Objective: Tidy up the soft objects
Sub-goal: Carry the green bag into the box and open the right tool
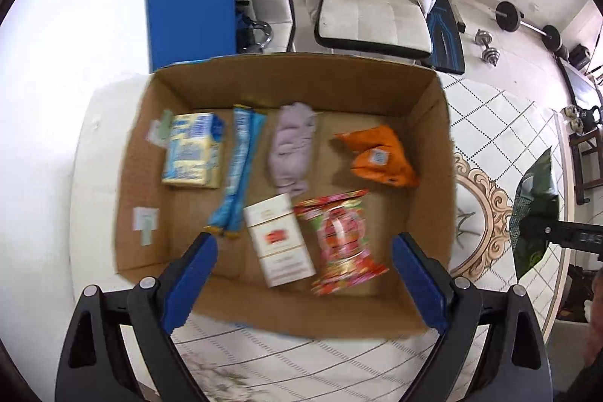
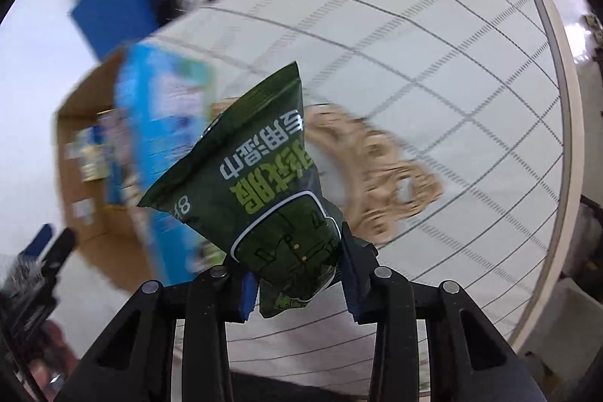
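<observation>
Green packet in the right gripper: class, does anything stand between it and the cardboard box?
Nothing visible blocks it. The right gripper holds the green packet beside the open-topped cardboard box; bare floor shows inside near the orange pouch.

Both fisheye views were bright and evenly lit, perhaps by daylight, with dark rounded corners and lines bowed toward the edges. Motion blur smeared the cardboard box [image 1: 286, 78] in the left view. In the right view the green packet [image 2: 264, 183] stayed sharp while everything behind it streaked.
</observation>
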{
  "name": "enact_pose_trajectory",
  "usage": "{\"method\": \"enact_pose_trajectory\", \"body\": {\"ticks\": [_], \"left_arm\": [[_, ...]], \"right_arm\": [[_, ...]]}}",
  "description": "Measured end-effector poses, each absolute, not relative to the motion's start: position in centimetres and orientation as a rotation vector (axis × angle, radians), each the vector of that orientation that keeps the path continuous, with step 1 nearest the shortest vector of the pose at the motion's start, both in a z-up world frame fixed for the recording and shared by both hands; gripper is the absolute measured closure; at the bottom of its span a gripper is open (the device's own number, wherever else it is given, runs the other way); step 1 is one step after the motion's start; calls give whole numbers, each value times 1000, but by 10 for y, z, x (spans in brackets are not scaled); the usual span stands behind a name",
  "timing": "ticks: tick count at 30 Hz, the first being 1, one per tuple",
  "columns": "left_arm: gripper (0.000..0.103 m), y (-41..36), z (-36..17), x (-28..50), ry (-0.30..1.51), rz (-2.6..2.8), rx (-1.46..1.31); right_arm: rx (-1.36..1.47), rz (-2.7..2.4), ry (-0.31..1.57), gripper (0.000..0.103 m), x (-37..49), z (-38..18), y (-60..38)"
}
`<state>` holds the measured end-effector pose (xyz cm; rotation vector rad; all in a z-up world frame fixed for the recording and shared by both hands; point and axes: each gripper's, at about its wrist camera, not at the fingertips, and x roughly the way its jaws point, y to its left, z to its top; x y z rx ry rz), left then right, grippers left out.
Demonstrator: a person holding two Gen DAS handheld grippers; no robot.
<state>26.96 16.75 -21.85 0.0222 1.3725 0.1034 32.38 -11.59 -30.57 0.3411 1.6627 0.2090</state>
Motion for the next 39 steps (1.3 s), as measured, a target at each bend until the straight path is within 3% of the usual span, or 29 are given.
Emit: {"method": "enact_pose_trajectory", "body": {"ticks": [6,10,18,33,36,39], "left_arm": [[8,220,-187,255,1331,101,10],[8,256,-185,254,1321,135,28],[8,315,-208,256,1344,231,61],[8,371,-253,268,1419,307,90],[8,376,-255,269,1431,301,68],[8,376,-254,268,1431,294,64]], "right_arm": [[365,357,1585,64,291,-233,-12],[355,443,1587,64,282,-220,55],[427,491,1670,64,288,-264,160],[463,553,1772,64,311,-341,232],[491,573,1783,61,312,-348,234],[502,589,1799,50,312,-352,232]]}}
